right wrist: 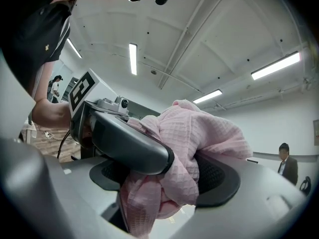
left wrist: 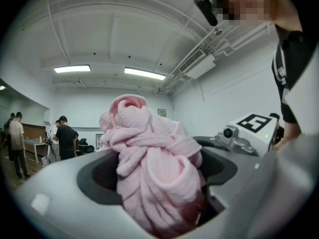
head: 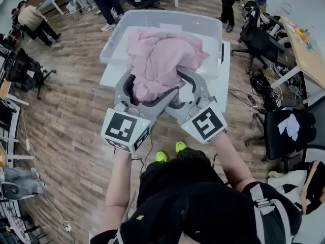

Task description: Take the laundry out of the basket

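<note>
Left gripper view looks along the left gripper [left wrist: 159,172]. Its two grey jaws stand wide apart yet clamp a bunched pink waffle-weave cloth [left wrist: 149,148]. The bundle fills the gap from one dark pad to the other and rises in a knot above them. To the right in this view sits the black-and-white marker cube [left wrist: 255,123] of the right gripper.

Right gripper view shows the right gripper [right wrist: 164,177] likewise spread wide and closed on the same cloth. The cloth presses against the textured pad on the right and hangs down between the jaws. One dark jaw of the left gripper crosses over the cloth from the upper left.

Head view has both grippers side by side in front of the person, with the cloth gathered between them. Seen from above, the cloth sits over the near edge of a clear plastic storage bin [head: 114,40], and most of it is over the bin's inside. Whether any part touches the bin cannot be told.

The bin stands on a white table [head: 108,78] and reaches close to the table's left edge. A wooden floor [head: 66,111] lies around the table, and the person's green shoes [head: 161,156] stand on it near the table's near edge. Black office chairs [head: 259,39] stand off the table's right side, and other people [left wrist: 65,136] stand well away.
</note>
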A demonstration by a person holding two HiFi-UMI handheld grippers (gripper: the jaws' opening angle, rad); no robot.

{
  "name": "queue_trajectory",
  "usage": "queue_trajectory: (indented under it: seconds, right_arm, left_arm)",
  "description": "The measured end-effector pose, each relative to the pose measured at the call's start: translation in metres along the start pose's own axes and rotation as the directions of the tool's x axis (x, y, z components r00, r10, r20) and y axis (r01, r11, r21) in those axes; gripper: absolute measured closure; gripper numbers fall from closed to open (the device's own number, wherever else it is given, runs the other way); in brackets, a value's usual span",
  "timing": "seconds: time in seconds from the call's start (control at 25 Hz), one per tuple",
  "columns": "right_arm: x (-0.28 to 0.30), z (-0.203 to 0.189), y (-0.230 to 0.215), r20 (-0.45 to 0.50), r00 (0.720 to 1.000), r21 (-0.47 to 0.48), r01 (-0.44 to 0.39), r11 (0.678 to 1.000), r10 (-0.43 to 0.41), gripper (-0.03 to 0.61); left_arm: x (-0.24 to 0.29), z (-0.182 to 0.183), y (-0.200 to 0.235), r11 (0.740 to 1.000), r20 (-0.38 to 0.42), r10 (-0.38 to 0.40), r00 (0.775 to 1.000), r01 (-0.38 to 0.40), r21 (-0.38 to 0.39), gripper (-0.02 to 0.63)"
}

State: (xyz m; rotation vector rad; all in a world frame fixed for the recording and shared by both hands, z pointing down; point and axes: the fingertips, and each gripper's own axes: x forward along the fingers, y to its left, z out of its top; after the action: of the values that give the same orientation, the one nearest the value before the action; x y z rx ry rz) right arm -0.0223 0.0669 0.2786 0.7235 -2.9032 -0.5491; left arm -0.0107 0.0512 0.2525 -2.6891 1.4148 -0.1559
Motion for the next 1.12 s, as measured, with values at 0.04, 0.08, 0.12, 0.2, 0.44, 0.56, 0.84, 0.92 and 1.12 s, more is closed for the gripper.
queue_trajectory:
  seconds: [0.04, 0.08, 0.12, 0.2, 0.44, 0.56, 0.84, 0.92, 1.12]
  right_arm:
    - [0.003, 0.002, 0.005, 0.0, 1.0, 0.003, 0.008, 1.0, -0.008, 0.192]
    - [0.005, 0.002, 0.01, -0.004, 1.0, 0.004, 0.014, 1.0, -0.014, 0.192]
    - [0.006, 0.002, 0.015, -0.009, 1.0, 0.004, 0.017, 1.0, -0.017, 0.192]
    - [0.007, 0.001, 0.022, -0.016, 0.999, 0.009, 0.028, 1.0, -0.028, 0.192]
    - [0.011, 0.004, 0.026, -0.024, 0.998, 0.004, 0.061, 0.998, -0.061, 0.192]
    - [0.014, 0.005, 0.027, -0.024, 0.997, 0.001, 0.072, 0.997, -0.072, 0.192]
    - [0.021, 0.002, 0.023, -0.033, 0.996, -0.008, 0.084, 0.996, -0.084, 0.192]
    - [0.025, 0.002, 0.022, -0.034, 0.996, -0.011, 0.085, 0.996, -0.085, 0.192]
    - [0.031, 0.002, 0.019, -0.04, 0.996, -0.021, 0.083, 0.996, -0.084, 0.192]
  left_arm:
    - [-0.005, 0.0, 0.002, 1.0, 0.001, 0.0, 1.0, 0.0, 0.004, 0.158]
    - [-0.01, -0.002, 0.003, 1.0, 0.001, -0.002, 1.0, 0.002, 0.004, 0.158]
    - [-0.015, -0.004, 0.003, 1.0, -0.002, -0.007, 1.0, 0.007, 0.002, 0.158]
    - [-0.021, -0.008, 0.003, 1.0, -0.005, -0.019, 1.0, 0.019, -0.001, 0.156]
    - [-0.027, -0.007, 0.005, 0.999, 0.008, -0.042, 0.999, 0.042, 0.003, 0.155]
    - [-0.028, -0.007, 0.008, 0.999, 0.009, -0.047, 0.999, 0.047, 0.006, 0.155]
    - [-0.024, -0.008, 0.015, 0.998, 0.013, -0.057, 0.998, 0.057, 0.009, 0.153]
    - [-0.024, -0.008, 0.019, 0.998, 0.013, -0.057, 0.998, 0.057, 0.012, 0.153]
    - [-0.022, -0.008, 0.026, 0.999, 0.012, -0.053, 0.999, 0.052, 0.006, 0.153]
